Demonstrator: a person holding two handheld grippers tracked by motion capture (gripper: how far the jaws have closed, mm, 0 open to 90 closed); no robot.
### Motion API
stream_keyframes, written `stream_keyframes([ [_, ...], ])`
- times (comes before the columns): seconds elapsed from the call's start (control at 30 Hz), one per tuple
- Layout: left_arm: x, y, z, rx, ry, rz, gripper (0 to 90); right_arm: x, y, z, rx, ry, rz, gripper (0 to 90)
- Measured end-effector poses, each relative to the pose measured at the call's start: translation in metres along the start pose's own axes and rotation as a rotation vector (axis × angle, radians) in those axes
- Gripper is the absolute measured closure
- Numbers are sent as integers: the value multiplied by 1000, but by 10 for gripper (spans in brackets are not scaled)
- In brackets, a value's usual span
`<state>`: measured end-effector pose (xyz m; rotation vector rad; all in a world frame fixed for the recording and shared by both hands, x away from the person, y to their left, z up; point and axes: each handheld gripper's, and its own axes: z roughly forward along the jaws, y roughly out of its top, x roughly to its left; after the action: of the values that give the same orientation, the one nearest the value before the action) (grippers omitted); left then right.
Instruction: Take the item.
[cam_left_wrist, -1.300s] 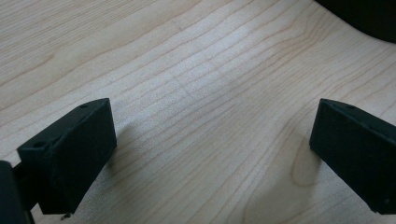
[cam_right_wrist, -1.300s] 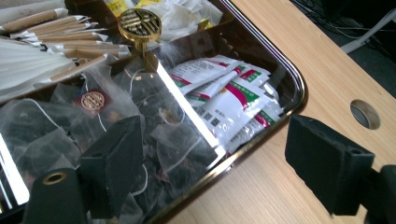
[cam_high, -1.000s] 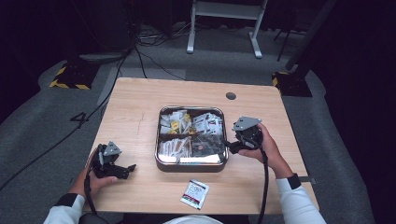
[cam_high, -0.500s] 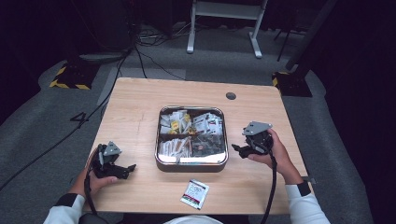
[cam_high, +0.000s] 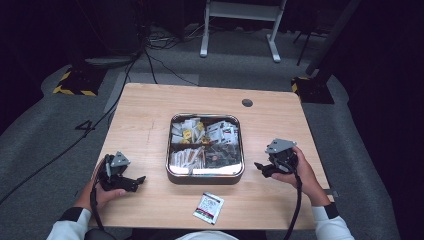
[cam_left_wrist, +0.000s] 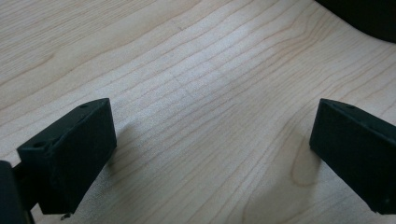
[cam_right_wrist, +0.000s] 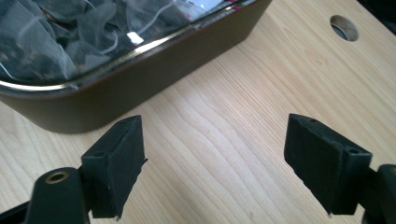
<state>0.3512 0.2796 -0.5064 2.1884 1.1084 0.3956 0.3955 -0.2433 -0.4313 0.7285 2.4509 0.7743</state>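
Observation:
A square metal tin (cam_high: 205, 177) with several compartments of tea bags and sachets stands in the middle of the wooden table (cam_high: 150, 112). One loose sachet (cam_high: 208, 207) lies in front of it near the table's front edge. My left gripper (cam_high: 140, 180) rests on the table at the front left, open, with bare wood between its jaws (cam_left_wrist: 210, 140). My right gripper (cam_high: 258, 165) sits right of the tin, open and holding nothing. In the right gripper view (cam_right_wrist: 212, 163) the tin's dark wall (cam_right_wrist: 140, 74) is just beyond the jaws, with mesh tea bags (cam_right_wrist: 56, 42) inside.
A round cable hole (cam_high: 247, 103) is in the table behind the tin, also seen as a cable hole (cam_right_wrist: 344, 27) in the right gripper view. Cables and a white stand (cam_high: 240, 20) are on the floor beyond the table.
My right gripper has drawn back from the tin's right edge, moving right and toward the front. The left gripper has stayed where it was.

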Motion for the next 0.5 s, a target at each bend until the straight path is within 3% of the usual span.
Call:
stream_keyframes([
  [0.5, 0, 0, 0, 1, 0, -1, 7, -1, -46, -5, 13, 2, 22, 210],
])
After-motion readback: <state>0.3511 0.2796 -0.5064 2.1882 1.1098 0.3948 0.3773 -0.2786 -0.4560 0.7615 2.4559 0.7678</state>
